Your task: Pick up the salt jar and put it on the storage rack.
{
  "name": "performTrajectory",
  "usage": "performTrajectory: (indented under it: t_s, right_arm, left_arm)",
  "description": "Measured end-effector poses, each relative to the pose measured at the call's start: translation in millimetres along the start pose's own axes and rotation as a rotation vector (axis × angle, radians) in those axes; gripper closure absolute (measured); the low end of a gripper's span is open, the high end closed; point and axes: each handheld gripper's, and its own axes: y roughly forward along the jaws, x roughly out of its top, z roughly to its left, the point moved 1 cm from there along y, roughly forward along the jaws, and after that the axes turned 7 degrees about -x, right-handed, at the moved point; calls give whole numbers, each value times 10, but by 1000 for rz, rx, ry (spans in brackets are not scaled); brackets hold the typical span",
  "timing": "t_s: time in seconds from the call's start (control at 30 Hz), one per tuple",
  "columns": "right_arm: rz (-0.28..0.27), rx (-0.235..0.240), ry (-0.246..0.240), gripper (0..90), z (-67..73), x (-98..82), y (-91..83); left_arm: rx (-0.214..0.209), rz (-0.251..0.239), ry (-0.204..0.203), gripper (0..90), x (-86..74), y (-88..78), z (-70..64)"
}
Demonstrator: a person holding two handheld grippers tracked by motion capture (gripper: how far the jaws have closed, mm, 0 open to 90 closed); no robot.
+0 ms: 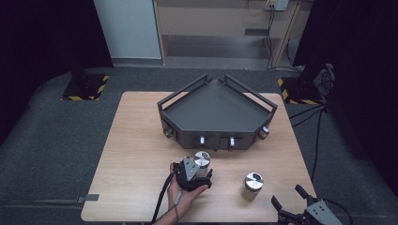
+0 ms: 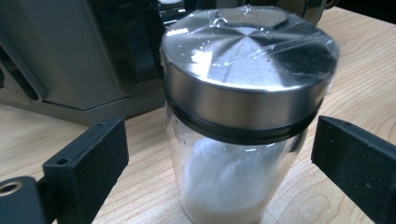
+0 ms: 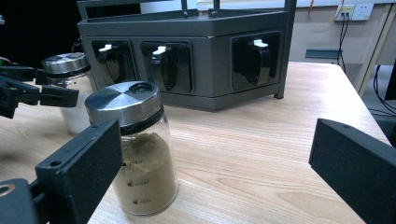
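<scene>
The white jar stands upright on the table just in front of the rack, between the parted jaws of the left gripper; neither jaw touches the glass yet, so nothing is clamped. It looks like clear glass under a steel lid with film over the top, roughly half full of white powder: probably light to moderate in weight, rigid, smooth and so slippery, and breakable if dropped or squeezed hard. The glass wall just below the lid's dark collar seems the best place to grip, since the collar would stop the jar sliding down through the jaws; the polished lid itself would likely slip. A second jar, the brown jar, holding tan powder, stands upright to the right, well apart from the first, with the right gripper behind it, jaws wide apart and holding nothing. Count: two jars, two grippers, one rack, and three clips on the rack's faces seen in the right gripper view.
</scene>
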Motion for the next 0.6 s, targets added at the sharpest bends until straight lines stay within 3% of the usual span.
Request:
performTrajectory:
  t_s: [0.6]
  right_arm:
    - [6,-2,4,36,-15,-9,8]
  left_arm:
    - [10,2,-8,32,-8,123,8]
